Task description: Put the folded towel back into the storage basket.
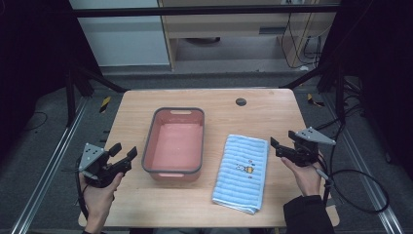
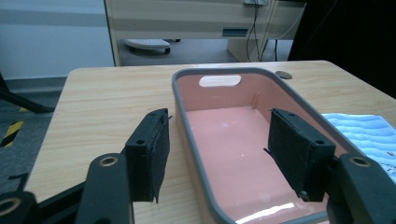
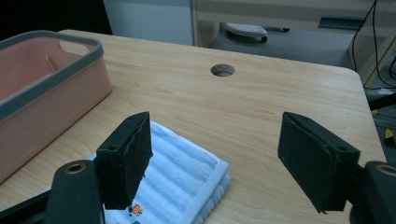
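Observation:
A pink plastic basin (image 1: 174, 142) with a grey rim sits empty in the middle of the wooden table (image 1: 263, 112). To its right lies a folded light-blue striped towel (image 1: 242, 171) with a small printed figure. My left gripper (image 1: 124, 154) hovers open just left of the basin; in the left gripper view its jaws straddle the basin's near left rim (image 2: 191, 140). At the towel's right side my right gripper (image 1: 282, 143) stands open, and its left jaw hangs over the towel's far corner (image 3: 187, 172).
A round cable hole (image 1: 240, 102) is set in the table near the far edge, also visible as the hole (image 3: 222, 70). Cables trail off the right side. Beyond the table stand a cabinet and black frame legs.

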Available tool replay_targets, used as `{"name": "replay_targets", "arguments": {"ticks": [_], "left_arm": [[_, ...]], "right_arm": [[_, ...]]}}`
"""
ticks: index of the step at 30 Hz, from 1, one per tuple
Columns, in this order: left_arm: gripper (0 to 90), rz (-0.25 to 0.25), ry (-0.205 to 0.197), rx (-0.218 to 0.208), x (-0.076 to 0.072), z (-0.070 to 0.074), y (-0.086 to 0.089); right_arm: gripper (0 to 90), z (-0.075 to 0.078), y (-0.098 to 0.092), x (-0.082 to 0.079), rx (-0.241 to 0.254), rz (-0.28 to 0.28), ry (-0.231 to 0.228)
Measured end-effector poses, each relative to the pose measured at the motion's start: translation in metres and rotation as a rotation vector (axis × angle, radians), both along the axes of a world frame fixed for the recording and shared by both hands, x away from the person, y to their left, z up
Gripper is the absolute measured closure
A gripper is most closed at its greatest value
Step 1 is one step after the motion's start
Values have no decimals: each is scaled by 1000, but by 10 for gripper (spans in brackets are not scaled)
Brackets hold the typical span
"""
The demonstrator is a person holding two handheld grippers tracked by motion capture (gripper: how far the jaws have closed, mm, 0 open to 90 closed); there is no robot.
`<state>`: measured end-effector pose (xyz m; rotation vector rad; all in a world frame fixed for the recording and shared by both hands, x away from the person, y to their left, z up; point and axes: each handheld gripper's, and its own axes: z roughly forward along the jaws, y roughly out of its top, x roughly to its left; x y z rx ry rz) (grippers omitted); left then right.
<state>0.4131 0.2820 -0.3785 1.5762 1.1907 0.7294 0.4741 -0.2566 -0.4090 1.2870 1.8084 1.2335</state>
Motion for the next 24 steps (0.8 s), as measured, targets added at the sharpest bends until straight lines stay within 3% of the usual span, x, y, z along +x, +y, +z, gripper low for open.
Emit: {"name": "replay_targets", "arguments": {"ticks": [12, 24], "left_arm": [[389, -66, -44, 25, 3, 10, -32], [402, -143, -60, 27, 6, 16, -74]], "right_arm": [[251, 24, 0, 8, 19, 9, -13], [252, 28, 11, 20, -4, 31, 10]]}}
